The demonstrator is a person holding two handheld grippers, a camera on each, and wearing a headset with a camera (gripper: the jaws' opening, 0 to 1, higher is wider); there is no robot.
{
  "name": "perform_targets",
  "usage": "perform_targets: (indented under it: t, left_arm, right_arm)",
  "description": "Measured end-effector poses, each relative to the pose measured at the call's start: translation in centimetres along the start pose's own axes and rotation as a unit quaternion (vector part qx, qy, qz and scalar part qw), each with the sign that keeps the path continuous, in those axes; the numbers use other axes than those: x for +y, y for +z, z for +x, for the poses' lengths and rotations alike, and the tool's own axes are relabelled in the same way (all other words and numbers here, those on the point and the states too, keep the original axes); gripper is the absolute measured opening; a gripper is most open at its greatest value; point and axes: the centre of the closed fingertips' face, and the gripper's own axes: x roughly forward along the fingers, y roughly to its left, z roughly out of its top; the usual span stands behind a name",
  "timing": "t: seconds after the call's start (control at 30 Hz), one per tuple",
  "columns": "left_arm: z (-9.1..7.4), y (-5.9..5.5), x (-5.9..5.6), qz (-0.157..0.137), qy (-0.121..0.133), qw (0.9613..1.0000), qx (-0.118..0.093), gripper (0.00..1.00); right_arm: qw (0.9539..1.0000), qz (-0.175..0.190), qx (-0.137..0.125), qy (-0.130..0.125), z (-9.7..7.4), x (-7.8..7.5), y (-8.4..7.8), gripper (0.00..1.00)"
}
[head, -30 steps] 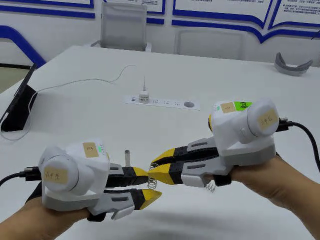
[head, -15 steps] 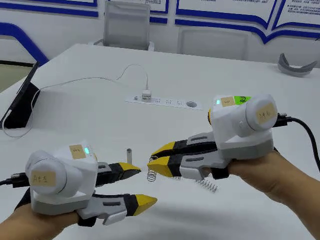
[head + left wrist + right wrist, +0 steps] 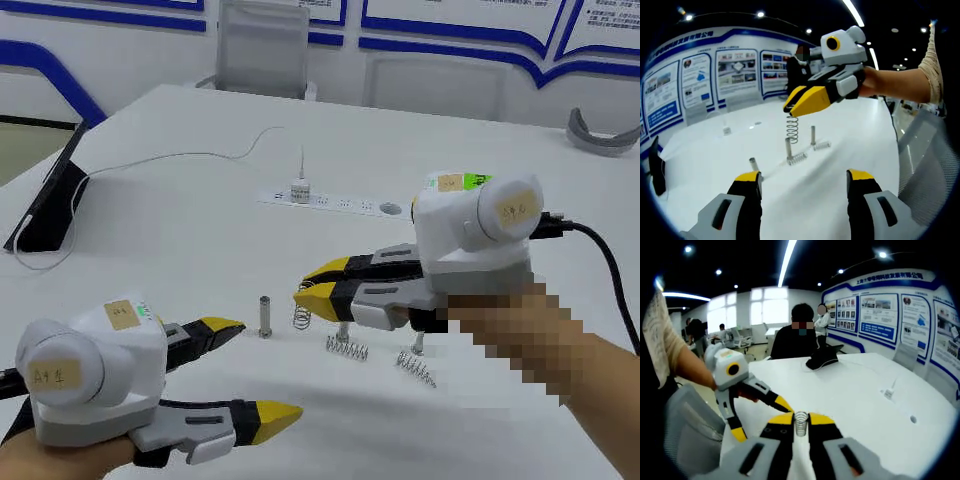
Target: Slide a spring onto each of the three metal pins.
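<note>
Listing hazards first, then blind spots.

- Right gripper: jaws clamped on the upper end of a spring. It hangs upright over the table, with the near pin at its 9 o'clock and the middle pin at its 3 o'clock.
- Left gripper: jaws spread wide, carrying nothing, at the spring's 7 o'clock.
- Hazard 1: if I lower off-axis, the bottom coil could catch a pin top and the spring could buckle or pop free.
- Hazard 2: the hold is on a thin end, so a nudge could set the spring swinging.
- Hazard 3: one loose spring and another loose spring lie beside the pins and could roll if brushed.
- Hard to read: the right gripper partly covers the middle pin and the far pin. The left gripper view puts the spring over a pin while the head view puts it beside one, so I cannot judge the alignment.
</note>
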Motion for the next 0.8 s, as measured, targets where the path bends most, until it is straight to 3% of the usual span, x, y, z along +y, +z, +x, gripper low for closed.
perform_targets:
  t: [0.8]
  left_arm:
    - [-0.4,-0.9,0.2,-0.012,0.005,0.9999,0.004,0.77]
  right_arm:
    - [0.9987,0.007,0.011,-0.050,5.8,-4.2,0.2,0.12]
